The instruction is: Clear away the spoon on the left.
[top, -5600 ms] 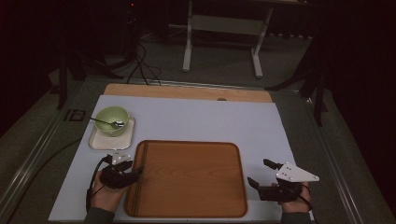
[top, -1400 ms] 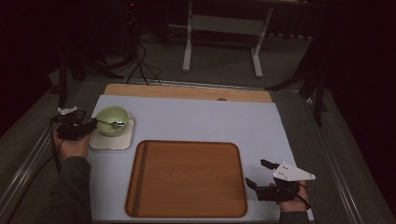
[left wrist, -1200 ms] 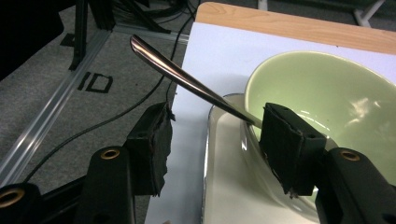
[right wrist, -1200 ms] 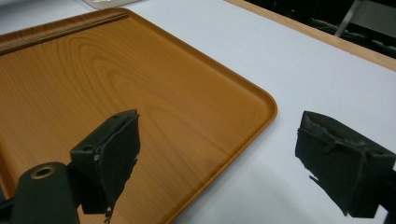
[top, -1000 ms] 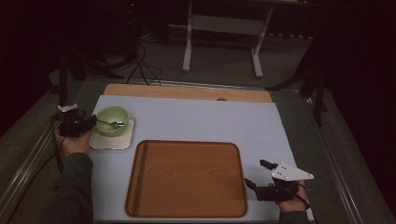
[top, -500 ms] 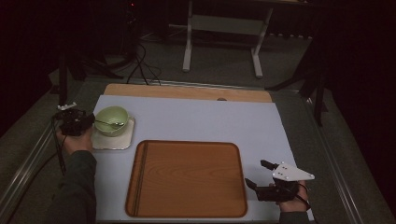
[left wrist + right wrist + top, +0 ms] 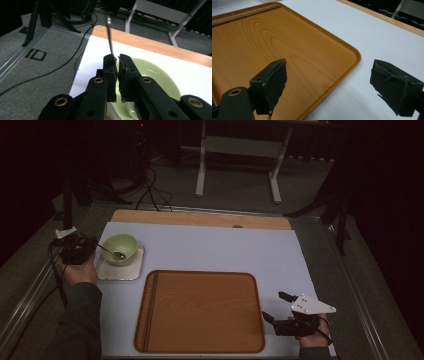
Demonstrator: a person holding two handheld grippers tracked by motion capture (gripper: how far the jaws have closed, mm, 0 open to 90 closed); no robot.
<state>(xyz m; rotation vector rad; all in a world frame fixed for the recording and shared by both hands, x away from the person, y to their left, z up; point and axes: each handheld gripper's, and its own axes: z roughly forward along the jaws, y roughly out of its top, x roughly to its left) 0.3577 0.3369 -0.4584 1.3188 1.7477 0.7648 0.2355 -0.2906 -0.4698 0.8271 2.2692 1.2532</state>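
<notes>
A pale green bowl [image 7: 121, 246] stands on a square white plate [image 7: 131, 271] at the left of the white mat. A metal spoon [image 7: 113, 252] lies with its head in the bowl and its handle reaching left over the rim. My left gripper [image 7: 90, 246] is just left of the bowl, shut on the spoon handle [image 7: 109, 37], which rises thin and steep from the jaw tips of the left gripper [image 7: 117, 58] beside the bowl [image 7: 152, 75]. My right gripper [image 7: 274, 306] is open by the wooden tray's [image 7: 200, 312] right edge; the right gripper [image 7: 332, 82] holds nothing and straddles the tray's corner [image 7: 352, 53].
The wooden tray is bare and fills the front middle of the mat [image 7: 215, 250]. A strip of wooden tabletop [image 7: 200, 218] runs along the far edge. Cables [image 7: 62, 65] and stand legs lie on the grey floor to the left and beyond the table.
The left hand has gone from the tray's front-left corner up to the bowl's left side and closed on the spoon handle. Over the last second it barely shifts. The right gripper stays put.
</notes>
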